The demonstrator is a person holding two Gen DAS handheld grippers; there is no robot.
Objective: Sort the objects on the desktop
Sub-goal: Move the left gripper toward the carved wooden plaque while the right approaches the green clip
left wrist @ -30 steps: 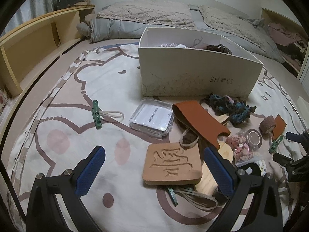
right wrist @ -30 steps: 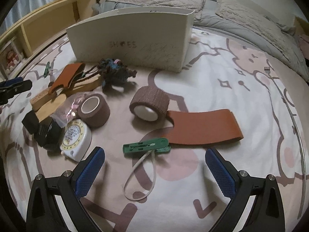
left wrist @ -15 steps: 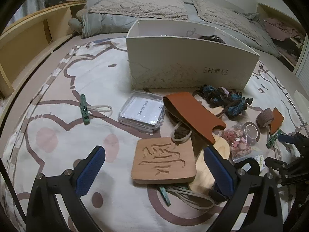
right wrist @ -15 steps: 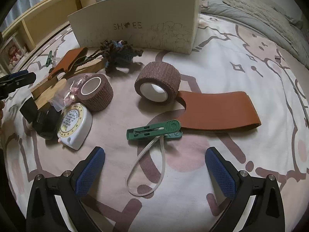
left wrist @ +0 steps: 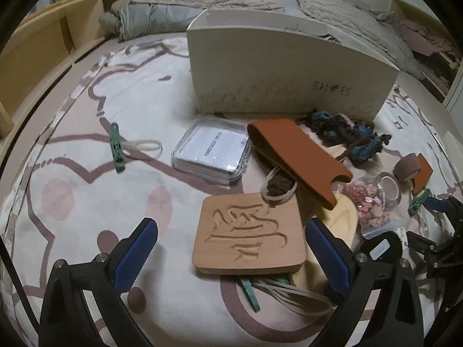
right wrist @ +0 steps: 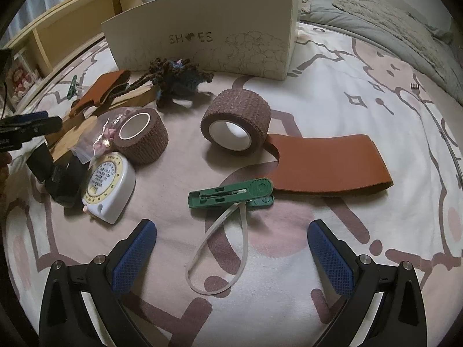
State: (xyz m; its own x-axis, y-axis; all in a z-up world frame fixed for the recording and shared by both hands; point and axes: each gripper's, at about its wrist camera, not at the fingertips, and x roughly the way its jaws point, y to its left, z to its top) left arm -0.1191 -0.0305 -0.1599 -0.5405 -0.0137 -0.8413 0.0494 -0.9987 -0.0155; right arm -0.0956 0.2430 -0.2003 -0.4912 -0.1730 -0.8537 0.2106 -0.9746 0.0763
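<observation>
Shoe box (right wrist: 202,40): far centre, open-topped, likely the sorting bin
Carved wooden block (left wrist: 250,235): near, between the spread fingers of the left gripper (left wrist: 231,248); close squarely on its side edges, as it overlaps cords beneath
Green clip (right wrist: 231,193): near centre, just ahead of the right gripper (right wrist: 231,248), jaws spread, empty; pinch the body, not the loop

Left gripper (left wrist: 230,247), jaws wide, flanks the carved wooden block (left wrist: 250,235).
</observation>
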